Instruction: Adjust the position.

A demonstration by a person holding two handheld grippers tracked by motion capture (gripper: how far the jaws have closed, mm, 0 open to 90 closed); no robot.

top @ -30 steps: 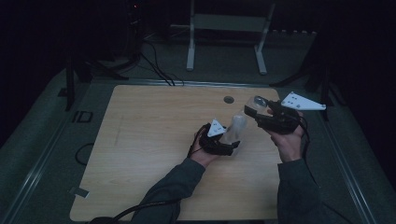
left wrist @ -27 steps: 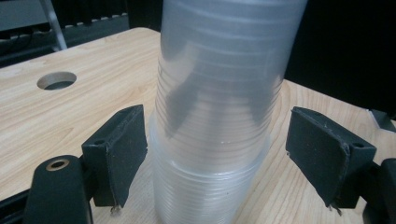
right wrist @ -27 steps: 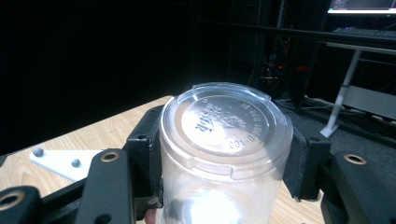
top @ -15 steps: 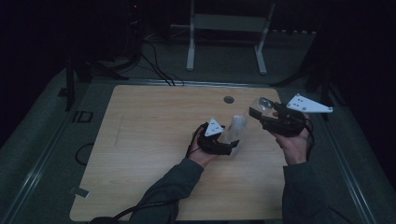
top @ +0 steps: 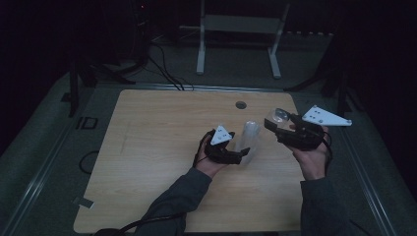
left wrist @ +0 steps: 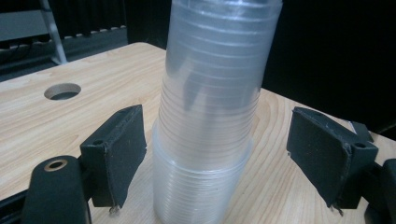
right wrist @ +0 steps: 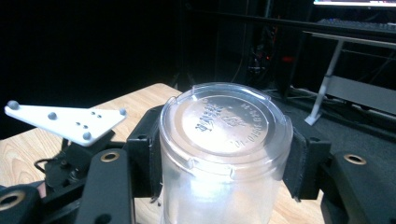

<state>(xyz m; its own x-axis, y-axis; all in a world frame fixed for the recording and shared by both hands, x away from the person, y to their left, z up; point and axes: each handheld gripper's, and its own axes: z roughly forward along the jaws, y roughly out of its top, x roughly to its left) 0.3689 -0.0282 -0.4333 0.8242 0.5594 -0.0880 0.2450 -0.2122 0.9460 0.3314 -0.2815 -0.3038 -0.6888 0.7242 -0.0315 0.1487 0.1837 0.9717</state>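
Note:
A tall stack of clear plastic cups (top: 249,135) (left wrist: 210,112) stands upside down on the wooden table (top: 157,147). My left gripper (top: 244,155) (left wrist: 224,163) is open, one jaw on each side of the stack's base; the right jaw stands clearly apart from it. My right gripper (top: 276,124) (right wrist: 224,158) is shut on a single clear cup (top: 278,117) (right wrist: 225,135), held above the table's right edge, right of the stack. The cup's embossed bottom faces the camera in the right gripper view. The left gripper's white plate (right wrist: 70,122) sits at the left of that view.
A round cable hole (top: 240,104) (left wrist: 62,91) lies in the table behind the stack. A white metal stand (top: 236,44) is on the floor beyond the far edge, with cables (top: 167,73) trailing left of it. Dark floor surrounds the table.
My right gripper has carried the single cup a little to the right, away from the stack. The left gripper and the stack have stayed put.

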